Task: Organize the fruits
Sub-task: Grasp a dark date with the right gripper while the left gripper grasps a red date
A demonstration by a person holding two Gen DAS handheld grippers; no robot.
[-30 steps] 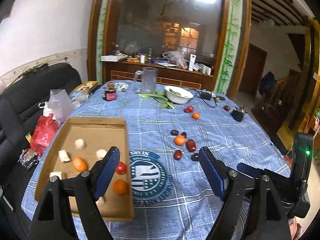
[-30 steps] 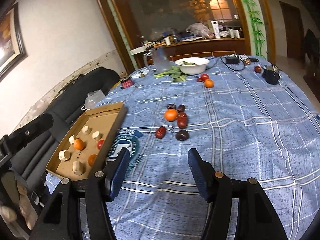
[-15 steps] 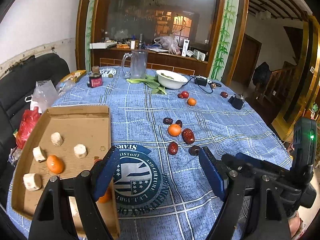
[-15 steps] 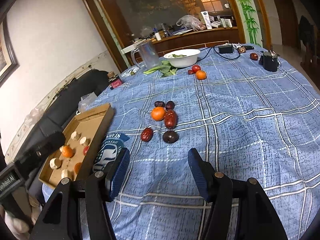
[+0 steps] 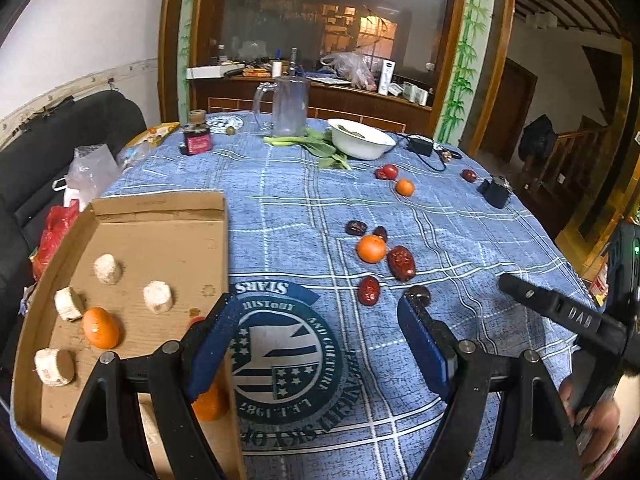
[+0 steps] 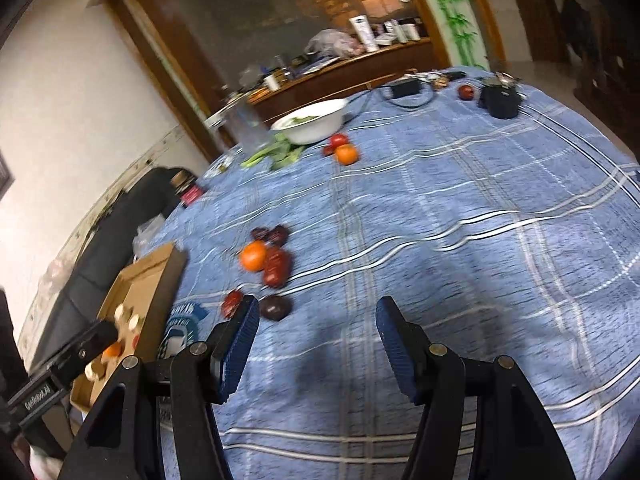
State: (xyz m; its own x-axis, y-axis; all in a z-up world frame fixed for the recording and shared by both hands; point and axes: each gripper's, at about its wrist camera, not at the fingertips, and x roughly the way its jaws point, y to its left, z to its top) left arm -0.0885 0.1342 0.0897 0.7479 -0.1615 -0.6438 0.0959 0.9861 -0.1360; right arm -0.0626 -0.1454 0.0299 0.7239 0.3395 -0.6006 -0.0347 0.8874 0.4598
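Item: loose fruit cluster, centre of the left wrist frame, an orange point(image 5: 371, 248) among dark red dates point(image 5: 401, 263) on the blue cloth; cardboard tray point(image 5: 160, 216) at lower left holds oranges already. Left gripper point(image 5: 316, 344) and right gripper point(image 6: 316, 340): both released, empty. Risk, as I judge it: round fruit may roll off if nudged by a finger.

Dim room, blurred right view

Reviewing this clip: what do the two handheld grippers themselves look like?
Both the left gripper and the right gripper have black angular finger arms with silver pivot bolts and ribbed dark-blue pads. Seen from the left camera, the right unit's black body shows white lettering and a green light.
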